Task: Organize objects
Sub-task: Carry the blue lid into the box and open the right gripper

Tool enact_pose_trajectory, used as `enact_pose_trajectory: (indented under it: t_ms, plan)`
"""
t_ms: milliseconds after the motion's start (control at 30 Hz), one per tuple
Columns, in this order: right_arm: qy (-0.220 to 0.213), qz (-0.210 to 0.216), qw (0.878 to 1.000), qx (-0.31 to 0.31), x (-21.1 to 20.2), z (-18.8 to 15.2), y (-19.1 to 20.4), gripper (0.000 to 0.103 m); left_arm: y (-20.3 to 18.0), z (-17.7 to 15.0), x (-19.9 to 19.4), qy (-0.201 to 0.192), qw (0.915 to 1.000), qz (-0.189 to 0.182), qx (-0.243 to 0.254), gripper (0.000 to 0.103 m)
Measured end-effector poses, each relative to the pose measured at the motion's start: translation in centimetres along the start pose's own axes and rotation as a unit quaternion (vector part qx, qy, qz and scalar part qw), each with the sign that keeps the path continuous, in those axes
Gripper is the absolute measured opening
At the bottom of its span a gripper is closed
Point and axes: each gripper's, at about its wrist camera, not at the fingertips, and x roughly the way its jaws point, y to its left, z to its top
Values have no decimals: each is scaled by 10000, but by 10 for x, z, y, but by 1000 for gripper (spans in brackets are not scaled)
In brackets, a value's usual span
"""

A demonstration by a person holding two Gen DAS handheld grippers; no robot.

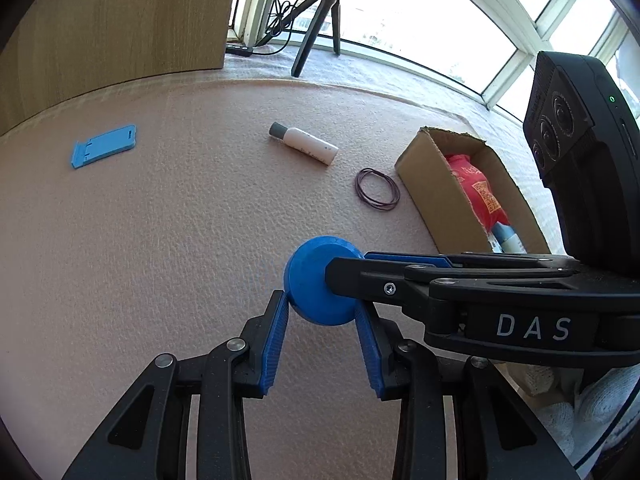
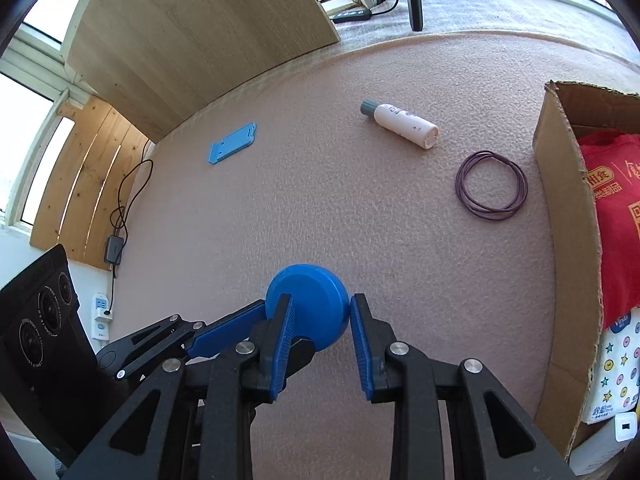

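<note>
Passing the blue disc (image 1: pixel 320 288) near the cardboard box (image 1: pixel 432 200): my left tool (image 1: pixel 322 320) pinches it; right tool (image 2: pixel 320 320) apparently does too. I release one before boxing.

Blue round disc (image 2: pixel 308 304), light-blue phone stand (image 2: pixel 232 143), purple rubber bands (image 2: pixel 491 185), white grey-capped bottle (image 2: pixel 400 123), red packet (image 2: pixel 616 216), brown cardboard box (image 2: pixel 568 240).

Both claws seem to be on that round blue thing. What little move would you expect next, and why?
Probably the left gripper lets go, leaving the blue disc to the right gripper. Both sets of fingers pinch the disc above the mat, and the cardboard box, already holding packets, sits on the right gripper's side. That looks like a handover, though I cannot be sure.
</note>
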Motion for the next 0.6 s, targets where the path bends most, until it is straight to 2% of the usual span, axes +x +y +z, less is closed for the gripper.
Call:
enact_pose_trajectory:
  t_ms: [267,600]
  plan:
    - [-464,-219,9984,226,-57,-14,-35,26,-65,12,1,-90,9982,-265,532,38]
    - [-867,-490,9925,714,-110,-40,-88,26,-146,14,16,19,9908,-608,1205,38]
